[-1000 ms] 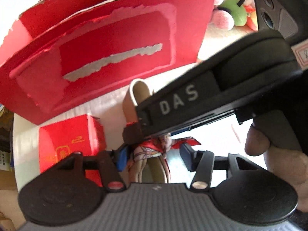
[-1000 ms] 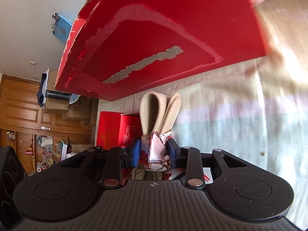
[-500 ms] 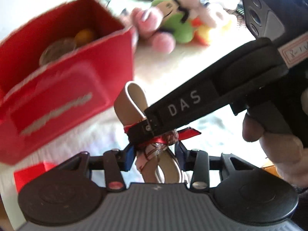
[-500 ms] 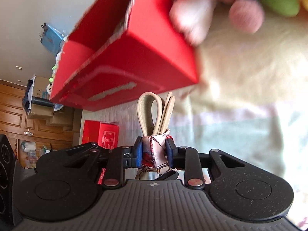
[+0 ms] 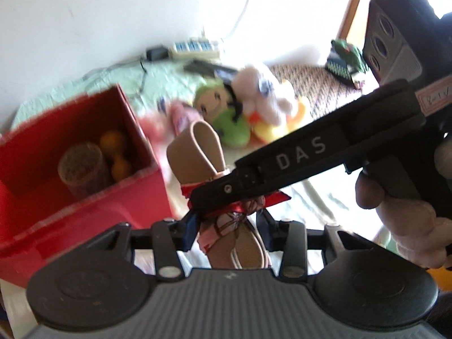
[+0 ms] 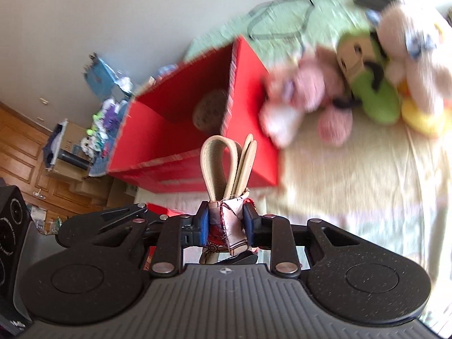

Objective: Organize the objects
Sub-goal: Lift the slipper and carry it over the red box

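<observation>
Item: beige strap bundle (image 6: 226, 166), folded into loops and bound with a red-patterned cloth (image 6: 230, 228).

Right gripper (image 6: 226, 223): blue pads (image 6: 204, 223) pressed on the cloth-wrapped waist of the bundle from both sides, gap narrow. Loops stand up past the fingertips toward 12 o'clock; the bundle's lower end hangs below the pads toward 6.

Left gripper (image 5: 228, 231): fingers (image 5: 189, 230) narrow, set on either side of the same bundle (image 5: 197, 152) lower down, below the ribbon (image 5: 240, 206). The left blue pad touches the cloth; contact at the right pad is hard to make out. The black arm of the right gripper (image 5: 299, 166), marked DAS, crosses in from 2 o'clock and meets the bundle just above the left fingers. A hand (image 5: 406, 217) grips its handle at 3 o'clock.

Red box (image 5: 84, 175): open top, at 10 o'clock in the left view, just beside the bundle. Holds a clear cup (image 5: 80, 169) and two orange balls (image 5: 115, 152). In the right view the box (image 6: 197, 130) sits behind the loops at 11 o'clock.

Plush toys (image 6: 367, 90): pink, green, yellow, heaped at 1 o'clock on the pale bedspread (image 6: 353, 186), well apart from the grippers.

Small red box (image 6: 161, 209): at 9 o'clock of the right fingers, mostly hidden.
</observation>
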Demonstrator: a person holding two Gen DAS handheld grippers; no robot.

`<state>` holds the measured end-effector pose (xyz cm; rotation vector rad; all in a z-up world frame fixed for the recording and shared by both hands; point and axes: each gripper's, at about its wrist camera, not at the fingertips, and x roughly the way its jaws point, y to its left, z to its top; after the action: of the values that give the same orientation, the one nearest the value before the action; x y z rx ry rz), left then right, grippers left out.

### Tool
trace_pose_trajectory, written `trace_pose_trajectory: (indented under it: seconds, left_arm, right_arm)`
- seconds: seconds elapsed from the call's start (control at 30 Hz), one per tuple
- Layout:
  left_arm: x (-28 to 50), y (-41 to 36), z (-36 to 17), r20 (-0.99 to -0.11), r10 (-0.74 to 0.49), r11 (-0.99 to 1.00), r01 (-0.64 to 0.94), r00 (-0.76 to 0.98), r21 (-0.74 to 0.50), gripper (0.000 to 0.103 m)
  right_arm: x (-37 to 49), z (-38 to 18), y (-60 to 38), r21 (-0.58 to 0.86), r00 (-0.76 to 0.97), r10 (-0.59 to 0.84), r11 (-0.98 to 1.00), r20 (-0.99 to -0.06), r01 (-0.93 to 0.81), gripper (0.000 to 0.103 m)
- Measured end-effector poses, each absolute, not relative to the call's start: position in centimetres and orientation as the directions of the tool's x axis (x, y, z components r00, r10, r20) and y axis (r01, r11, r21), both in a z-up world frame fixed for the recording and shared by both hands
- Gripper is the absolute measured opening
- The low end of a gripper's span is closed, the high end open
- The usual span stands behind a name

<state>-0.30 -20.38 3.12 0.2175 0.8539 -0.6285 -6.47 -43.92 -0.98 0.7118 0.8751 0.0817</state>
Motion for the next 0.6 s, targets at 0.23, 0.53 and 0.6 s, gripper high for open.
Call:
trace_pose_trajectory:
  seconds: [0.23, 0.53, 0.6]
  left_arm:
    - [2.0, -18.5, 6.7, -0.703, -0.397, 0.846, 0.532, 0.59, -0.032, 0.042]
    - [7.4, -11.9, 9.2, -0.689, -0.333, 0.89, 0.457, 0.644, -0.003, 0.042]
    - [9.0, -10.2, 8.9, -0.701, -0.316, 0.898, 0.439, 0.639, -0.004, 0.042]
  right_arm:
    - [-3.8, 1.9, -44.9, 0.621, 0.698, 0.397, 0.779, -0.596, 0.088, 0.027]
    - [5.0, 3.6, -42.2, 0.651, 0.689, 0.454, 0.759, -0.565, 0.033, 0.027]
    - [7.5, 3.3, -41.0, 0.643, 0.672, 0.458, 0.765, -0.582, 0.035, 0.026]
